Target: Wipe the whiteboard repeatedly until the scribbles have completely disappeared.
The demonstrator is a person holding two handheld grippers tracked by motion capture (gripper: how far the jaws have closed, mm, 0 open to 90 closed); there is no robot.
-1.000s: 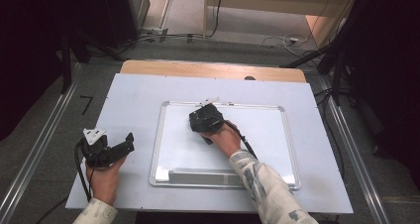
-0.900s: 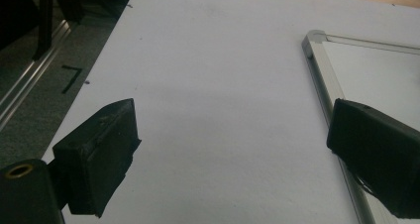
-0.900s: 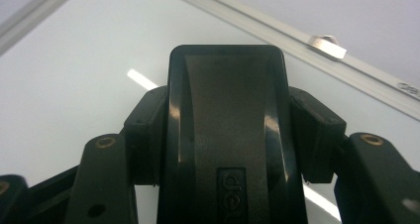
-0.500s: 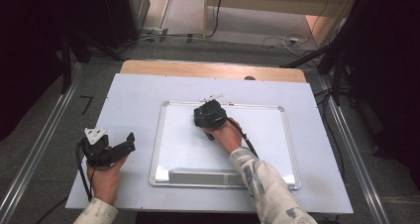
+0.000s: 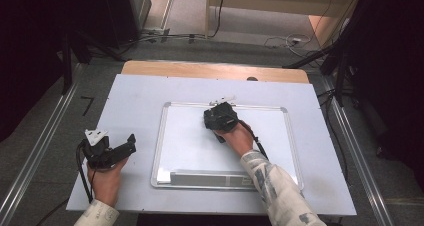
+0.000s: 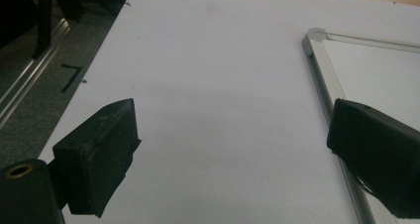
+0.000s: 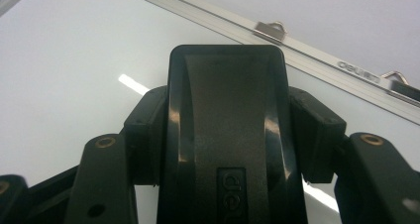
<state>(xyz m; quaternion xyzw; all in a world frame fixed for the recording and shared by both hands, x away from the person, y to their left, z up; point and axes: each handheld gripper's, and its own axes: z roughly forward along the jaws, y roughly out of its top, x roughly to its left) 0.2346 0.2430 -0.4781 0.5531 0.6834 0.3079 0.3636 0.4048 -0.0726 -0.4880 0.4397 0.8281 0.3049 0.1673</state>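
Item: whiteboard (image 5: 190,151), white with a silver frame, lying flat at the middle of the desk (image 5: 135,101), long sides parallel to the desk's near edge. Two metal hanging clips sit on its far frame edge (image 7: 271,29). A pale strip, probably a tray, runs along its near edge (image 5: 210,178). The writing surface looks blank in these views.

Item: eraser (image 7: 228,130), black, moulded plastic back with an embossed maker's mark. Located over the far half of the whiteboard, close to the far frame edge. It stands between the jaws with its back facing the camera, so the wiping face presumably meets the board; contact itself is hidden.

Item: right gripper (image 5: 221,120), clamped on the eraser, one jaw at each side of it. The grip by the sides likely leaves the wiping face free for strokes.

Item: left gripper (image 5: 107,151), at the near left part of the desk, just beside the whiteboard's left frame edge. Jaws wide apart, nothing between them; apparently parked clear of the wiping area.
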